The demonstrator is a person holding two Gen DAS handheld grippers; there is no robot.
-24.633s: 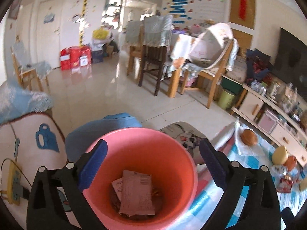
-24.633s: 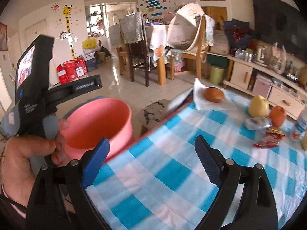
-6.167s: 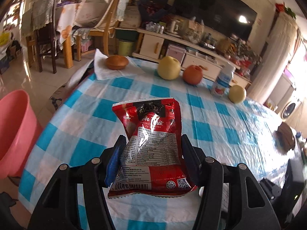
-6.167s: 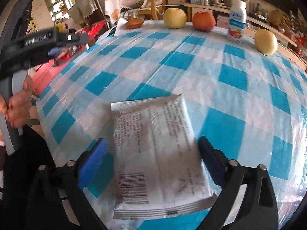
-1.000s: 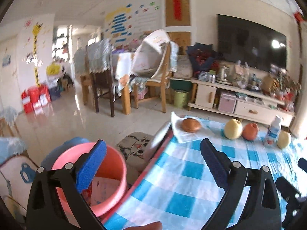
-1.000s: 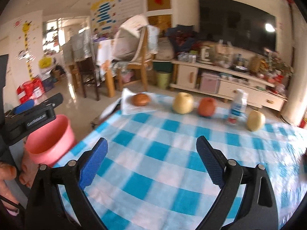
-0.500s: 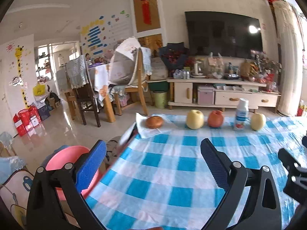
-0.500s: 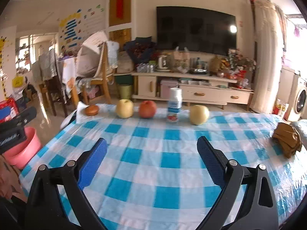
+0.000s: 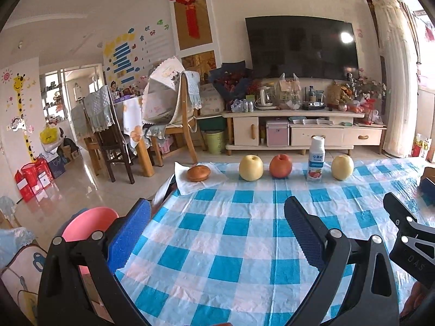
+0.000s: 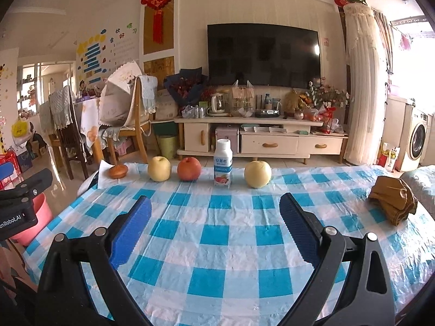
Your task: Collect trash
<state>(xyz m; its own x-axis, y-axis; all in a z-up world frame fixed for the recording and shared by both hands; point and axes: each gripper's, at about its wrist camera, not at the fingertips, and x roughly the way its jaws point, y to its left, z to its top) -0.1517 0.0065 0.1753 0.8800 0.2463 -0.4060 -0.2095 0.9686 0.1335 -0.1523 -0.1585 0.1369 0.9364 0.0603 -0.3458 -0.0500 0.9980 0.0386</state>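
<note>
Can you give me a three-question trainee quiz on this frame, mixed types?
1. True or false: the left hand-held gripper is holding a wrapper.
2. Counting from the bun, what comes fourth in the row? A) red apple B) milk bottle C) brown cloth
3. Fill in: the pink bin sits off the table's ____ edge, seen from the left wrist.

Key: 1 false, both hand-held grippers, right one too, are open and empty. 2 B. 3 left.
</note>
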